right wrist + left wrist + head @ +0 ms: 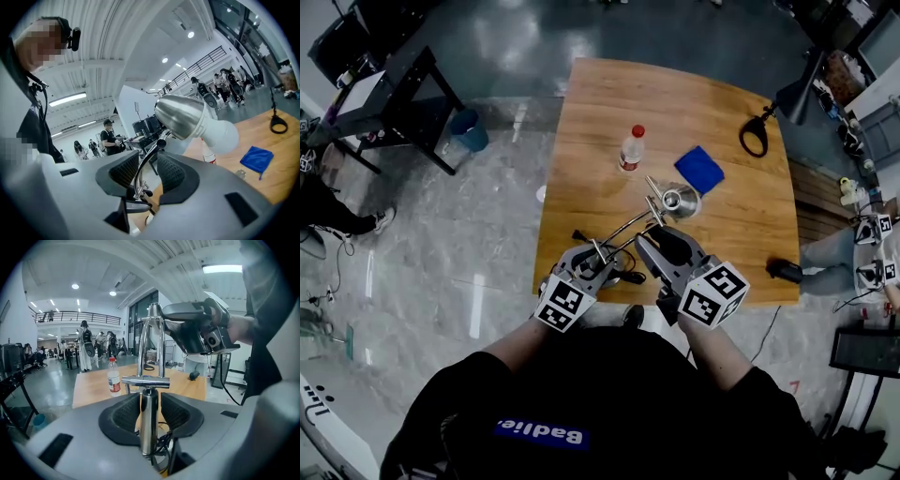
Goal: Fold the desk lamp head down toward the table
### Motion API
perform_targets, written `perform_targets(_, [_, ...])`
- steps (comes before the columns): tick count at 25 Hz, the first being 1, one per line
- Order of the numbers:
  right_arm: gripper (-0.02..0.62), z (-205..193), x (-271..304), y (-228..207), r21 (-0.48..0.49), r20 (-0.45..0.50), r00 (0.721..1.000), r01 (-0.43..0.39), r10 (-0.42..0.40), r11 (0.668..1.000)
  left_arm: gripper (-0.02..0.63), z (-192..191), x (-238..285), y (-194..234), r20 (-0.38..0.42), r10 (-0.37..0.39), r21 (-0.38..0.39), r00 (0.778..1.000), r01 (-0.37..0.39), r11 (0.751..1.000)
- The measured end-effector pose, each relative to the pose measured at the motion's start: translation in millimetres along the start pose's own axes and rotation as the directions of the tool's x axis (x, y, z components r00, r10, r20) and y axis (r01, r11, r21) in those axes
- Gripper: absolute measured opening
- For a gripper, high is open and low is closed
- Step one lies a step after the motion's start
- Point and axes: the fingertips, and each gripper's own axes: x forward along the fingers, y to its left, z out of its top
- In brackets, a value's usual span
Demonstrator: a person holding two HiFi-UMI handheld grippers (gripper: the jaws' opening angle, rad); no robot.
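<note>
At the 6 o'clock edge of the rectangular wooden table (600,103), the person's two hand-held grippers sit side by side around the chrome desk lamp (680,201). The left gripper (150,404) has its black ridged pads (124,416) apart. The lamp's upright chrome post (150,427) stands between them, with each pad just beside it and a sliver of gap showing on the 3 o'clock side. A short chrome crossbar (145,380) sits across the top of the post, and twin chrome rods (143,343) rise from it toward 12 o'clock.

The right gripper (147,163), at 3 o'clock of the left one, also has its pads spread. The lamp's thin curved chrome arm (146,170) passes between them without touching either.

That arm climbs to the polished silver cone-shaped head (180,115), which is raised above the tabletop at 1 o'clock of the right gripper, with a white bulb (220,136) poking out of it.

Farther across the table, a clear plastic bottle with a red cap (630,150) stands at 11 o'clock of the head. A blue cloth (699,170) lies at 1 o'clock of the head. A black loop (754,138) rests near the far 2 o'clock edge.
</note>
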Motion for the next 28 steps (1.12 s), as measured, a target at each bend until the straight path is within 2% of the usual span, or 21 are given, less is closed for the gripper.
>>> perform_targets(3, [0.124, 2, 3, -2, 0.033, 0.011, 1.0, -0.009, 0.009, 0.999, 0.144, 0, 2, -1, -0.007, 0.002, 0.011, 1.0, -0.002, 1.0])
perform_targets(7, [0.09, 4, 3, -3, 0.086, 0.038, 0.998, -0.042, 0.039, 0.995, 0.13, -2, 4, 1, -0.021, 0.004, 0.009, 1.0, -0.004, 1.0])
perform_targets(14, [0.072, 5, 3, -3, 0.127, 0.078, 0.993, -0.093, 0.083, 0.988, 0.129, -3, 4, 2, -0.016, 0.001, 0.012, 1.0, -0.001, 1.0])
perform_targets(24, [0.06, -1, -1, -16, 0.28, 0.122, 0.99, -0.107, 0.075, 0.954, 0.126, -5, 3, 2, -0.023, 0.004, 0.026, 1.0, -0.004, 1.0])
perform_targets(28, [0.06, -2, -1, -17, 0.288, 0.138, 0.987, -0.125, 0.088, 0.949, 0.126, -5, 3, 1, -0.019, 0.005, 0.024, 1.0, -0.005, 1.0])
